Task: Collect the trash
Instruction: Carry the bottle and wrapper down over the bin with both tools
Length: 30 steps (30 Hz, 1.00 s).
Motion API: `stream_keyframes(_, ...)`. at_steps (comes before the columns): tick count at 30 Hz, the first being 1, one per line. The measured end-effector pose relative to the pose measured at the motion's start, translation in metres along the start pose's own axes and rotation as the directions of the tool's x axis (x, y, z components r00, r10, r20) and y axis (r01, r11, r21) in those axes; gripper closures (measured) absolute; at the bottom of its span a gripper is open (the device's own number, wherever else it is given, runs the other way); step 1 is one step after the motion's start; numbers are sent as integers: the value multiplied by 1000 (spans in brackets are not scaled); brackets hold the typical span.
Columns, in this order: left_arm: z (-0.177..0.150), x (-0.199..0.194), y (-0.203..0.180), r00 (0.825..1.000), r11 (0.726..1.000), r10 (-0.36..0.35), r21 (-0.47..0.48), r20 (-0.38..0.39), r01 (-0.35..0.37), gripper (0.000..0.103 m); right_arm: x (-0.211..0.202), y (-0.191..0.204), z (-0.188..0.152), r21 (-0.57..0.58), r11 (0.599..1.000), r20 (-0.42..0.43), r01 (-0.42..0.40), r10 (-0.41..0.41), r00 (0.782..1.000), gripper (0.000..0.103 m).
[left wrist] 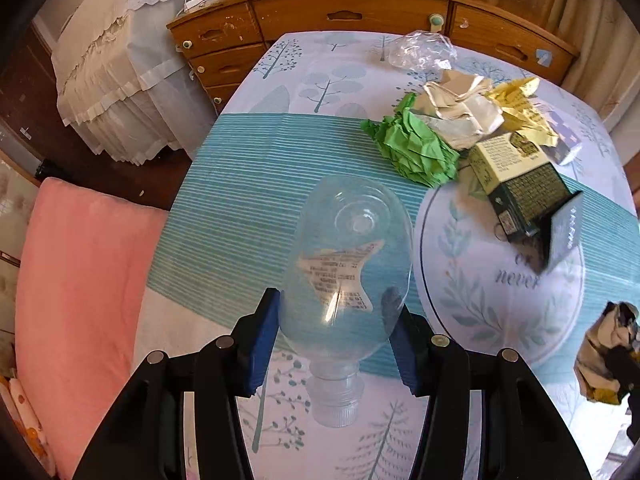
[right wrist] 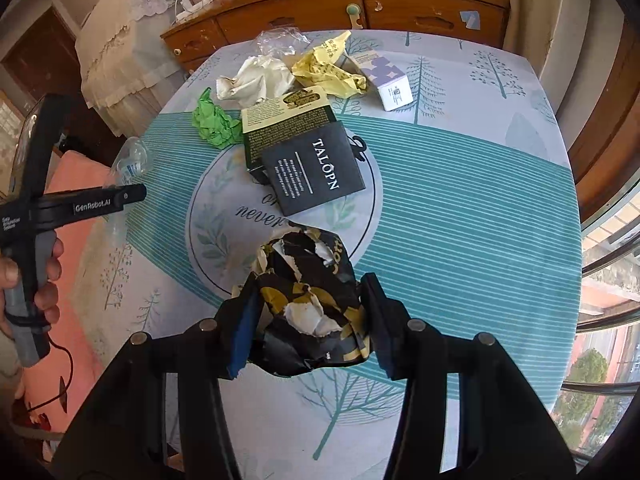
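My left gripper (left wrist: pixel 338 320) is shut on a clear plastic bottle (left wrist: pixel 348 256), cap toward the camera, held above the table. My right gripper (right wrist: pixel 310 300) is shut on a crumpled black-and-gold paper wad (right wrist: pixel 308 304), which also shows in the left wrist view (left wrist: pixel 608 352). On the table lie green crumpled paper (left wrist: pixel 416 148) (right wrist: pixel 214 120), a white paper wad (left wrist: pixel 460 108) (right wrist: pixel 256 78), yellow crumpled paper (left wrist: pixel 524 108) (right wrist: pixel 328 66), an open dark green box (left wrist: pixel 520 184) (right wrist: pixel 304 148), a white-purple carton (right wrist: pixel 386 76) and a clear plastic bag (left wrist: pixel 420 50) (right wrist: pixel 280 38).
The table wears a blue-and-white tree-print cloth (left wrist: pixel 256 184) (right wrist: pixel 460 200). A wooden dresser (left wrist: pixel 360 12) stands behind it. A pink cushioned seat (left wrist: pixel 80 280) is at the left. The left gripper's body and the hand holding it show in the right wrist view (right wrist: pixel 32 248). A window (right wrist: pixel 612 280) is at the right.
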State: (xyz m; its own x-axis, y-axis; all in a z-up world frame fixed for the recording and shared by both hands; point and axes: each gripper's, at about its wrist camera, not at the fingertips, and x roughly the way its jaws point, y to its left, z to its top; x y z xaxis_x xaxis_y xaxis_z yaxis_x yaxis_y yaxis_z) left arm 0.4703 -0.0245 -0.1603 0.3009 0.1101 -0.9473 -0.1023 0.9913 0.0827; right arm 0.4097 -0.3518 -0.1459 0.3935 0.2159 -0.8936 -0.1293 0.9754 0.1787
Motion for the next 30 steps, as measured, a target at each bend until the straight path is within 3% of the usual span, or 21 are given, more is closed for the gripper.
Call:
stream_keyframes(7, -67, -81, 22, 989, 988, -134, 83, 66, 128, 51, -46, 51, -28, 10, 1000, 71, 18, -19, 997, 58)
stream_keyframes(11, -113, -122, 50, 969, 963, -235, 150, 74, 222, 51, -82, 91, -56, 50, 998, 132, 47, -53, 990, 58)
stream_keyframes(16, -181, -165, 89, 947, 927, -312, 242, 77, 286, 51, -125, 153, -109, 111, 992, 197, 52, -73, 978, 58)
stream_keyframes(24, -266, -198, 144, 914, 874, -404, 317, 47, 370, 51, -160, 255, -204, 143, 987, 228, 78, -110, 968, 58)
stream_keyframes(30, -310, -207, 162, 899, 847, -437, 341, 12, 408, 51, -182, 297, -265, 159, 981, 190, 115, -145, 971, 58)
